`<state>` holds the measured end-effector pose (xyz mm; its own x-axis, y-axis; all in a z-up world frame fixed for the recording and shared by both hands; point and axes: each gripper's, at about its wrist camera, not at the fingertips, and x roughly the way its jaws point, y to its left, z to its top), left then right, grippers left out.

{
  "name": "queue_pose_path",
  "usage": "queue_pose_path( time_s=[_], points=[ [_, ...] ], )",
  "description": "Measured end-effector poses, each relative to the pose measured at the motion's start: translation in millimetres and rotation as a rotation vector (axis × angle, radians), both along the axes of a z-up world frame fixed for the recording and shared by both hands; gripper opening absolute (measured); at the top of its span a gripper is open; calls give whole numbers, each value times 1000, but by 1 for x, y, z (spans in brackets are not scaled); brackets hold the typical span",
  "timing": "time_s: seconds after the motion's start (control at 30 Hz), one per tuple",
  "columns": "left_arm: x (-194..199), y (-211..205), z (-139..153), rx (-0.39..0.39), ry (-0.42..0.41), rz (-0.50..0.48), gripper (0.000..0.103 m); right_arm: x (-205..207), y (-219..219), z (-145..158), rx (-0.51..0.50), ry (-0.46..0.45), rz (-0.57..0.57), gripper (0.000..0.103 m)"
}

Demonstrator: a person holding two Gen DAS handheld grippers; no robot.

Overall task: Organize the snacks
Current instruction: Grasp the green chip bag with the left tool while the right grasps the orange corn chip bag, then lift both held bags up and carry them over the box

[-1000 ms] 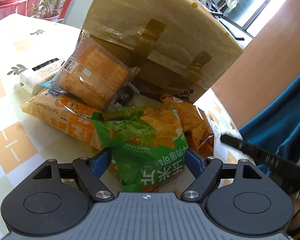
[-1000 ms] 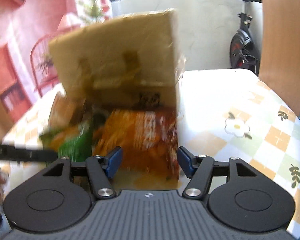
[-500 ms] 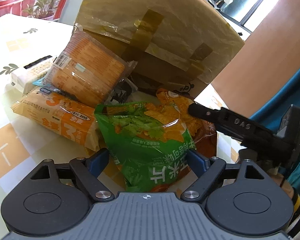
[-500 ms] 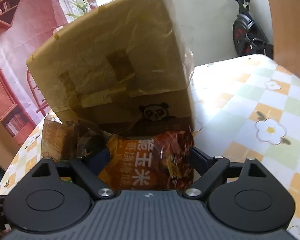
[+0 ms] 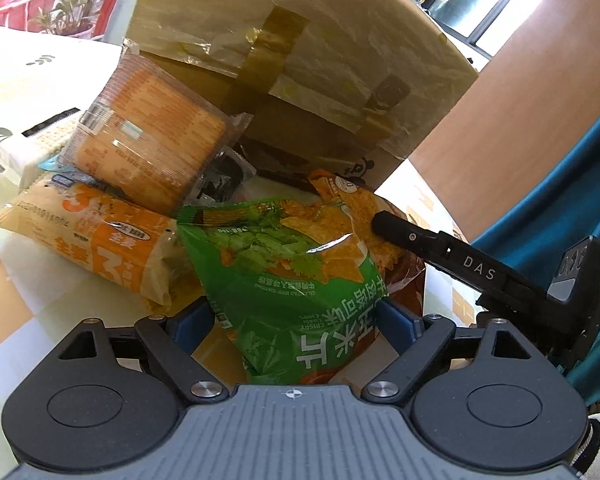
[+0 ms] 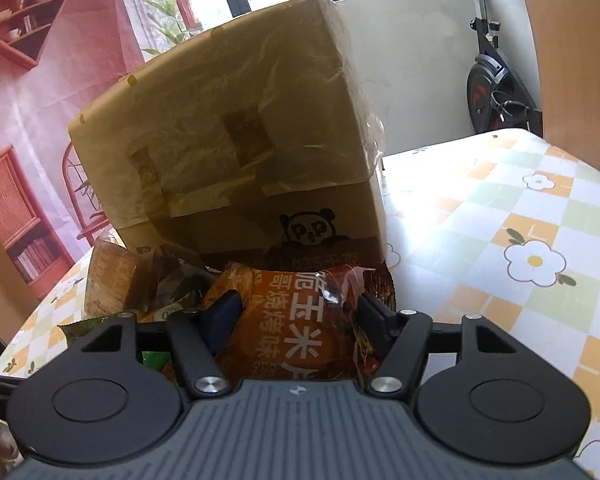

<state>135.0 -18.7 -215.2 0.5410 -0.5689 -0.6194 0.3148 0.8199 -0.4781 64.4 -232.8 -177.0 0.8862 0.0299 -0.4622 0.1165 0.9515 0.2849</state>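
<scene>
A green chip bag (image 5: pixel 300 280) lies on the table between the fingers of my left gripper (image 5: pixel 294 324). Its jaws are opening and the pads stand just off the bag's sides. An orange-red chip bag (image 6: pixel 300 320) lies beside it, partly under it, in front of a taped cardboard box (image 6: pixel 240 140). My right gripper (image 6: pixel 300 316) is closing on this bag, and its pads press into the crinkled foil. In the left wrist view one black right finger (image 5: pixel 412 238) rests on the orange-red bag (image 5: pixel 372 216).
An orange cracker pack (image 5: pixel 148 140) leans on the cardboard box (image 5: pixel 300 80), above a long orange-and-cream pack (image 5: pixel 92 240) and a white pack (image 5: pixel 32 144). The flowered table (image 6: pixel 500 220) stretches to the right. An exercise bike (image 6: pixel 496 80) stands beyond it.
The right gripper came in from the right, dropped onto the orange-red bag, and its jaws narrowed on it. The left jaws widened slightly around the green bag.
</scene>
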Motion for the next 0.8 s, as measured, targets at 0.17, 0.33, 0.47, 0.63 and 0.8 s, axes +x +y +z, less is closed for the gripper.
queue_pose_path(
  time_s=[0.17, 0.33, 0.47, 0.63, 0.8],
  points=[
    [-1, -5, -3, 3, -18, -16, 85, -1, -3, -2, 33, -5, -6, 67],
    [-9, -3, 6, 31, -84, -32, 65, -3, -3, 0, 32, -6, -18, 64],
    [-16, 1, 13, 24, -125, -31, 63, -10, -7, 3, 60, -16, -47, 64],
    [-25, 6, 24, 23, -170, -17, 63, -23, -11, 11, 70, -44, -74, 63],
    [-32, 14, 37, 26, -206, 16, 63, -35, -10, 26, 62, -74, -86, 63]
  ],
)
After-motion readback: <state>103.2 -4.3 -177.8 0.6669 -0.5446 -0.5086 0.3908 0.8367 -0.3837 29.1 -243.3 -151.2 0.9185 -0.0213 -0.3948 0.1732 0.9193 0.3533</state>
